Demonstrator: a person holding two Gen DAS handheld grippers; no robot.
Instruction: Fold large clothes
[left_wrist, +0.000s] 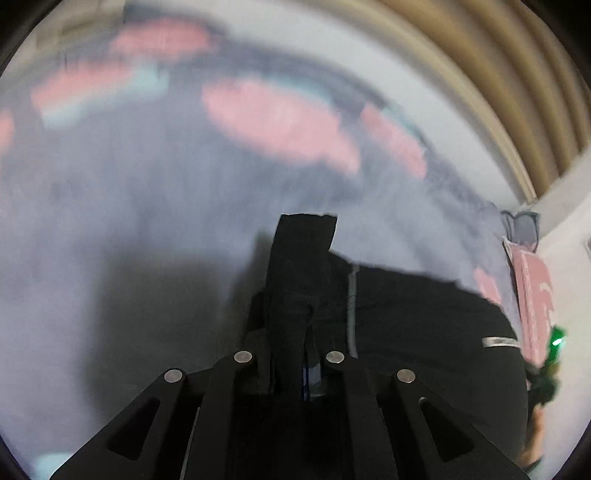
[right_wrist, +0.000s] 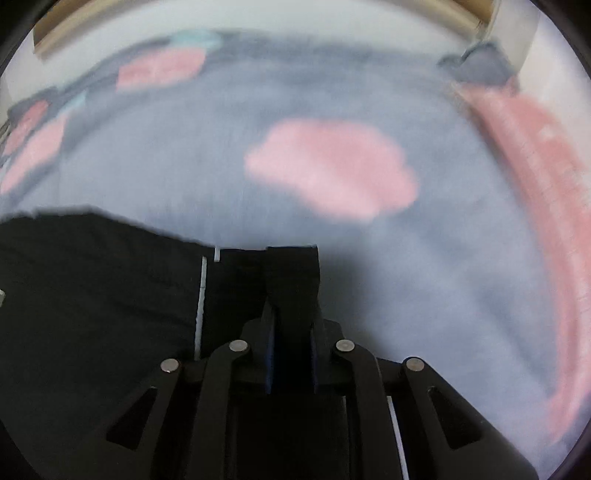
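Black garment (left_wrist: 424, 317), matte woven fabric, is pinched in both tools and sits over a bed cover (left_wrist: 147, 192) that is soft grey-blue with pink cloud-shaped patches.

Left wrist view: left tool (left_wrist: 301, 295) jaws nearly together, clamped on a bunched strip of the black cloth that stands up past the fingertips with a squared-off top edge. Rest of the garment spreads to the right of the tool, lightly creased. A thin pale-grey stripe (left_wrist: 352, 306) runs lengthwise down it, and a small pale rectangular tab (left_wrist: 500, 341) sits near its right edge. Background cover is motion-blurred. Beige ribbed curtain-like folds (left_wrist: 498, 85) fill the top right. A green light (left_wrist: 557, 338) glows at the far right edge on a dark object; cannot tell what it is.

Right wrist view: right tool (right_wrist: 291, 288) jaws also narrow, gripping a folded black strip that sticks up between the fingers; blue pad faces (right_wrist: 271, 354) show either side of the cloth. Garment here spreads to the left of the tool, with a crisp white stripe (right_wrist: 201, 295) close beside the grip. Cover is blurred, one large pink cloud patch (right_wrist: 332, 170) straight ahead, and a pink band (right_wrist: 539, 177) curves along the right side.

Only the left view shows the tab and green light; only the right view shows the blue pads clearly.
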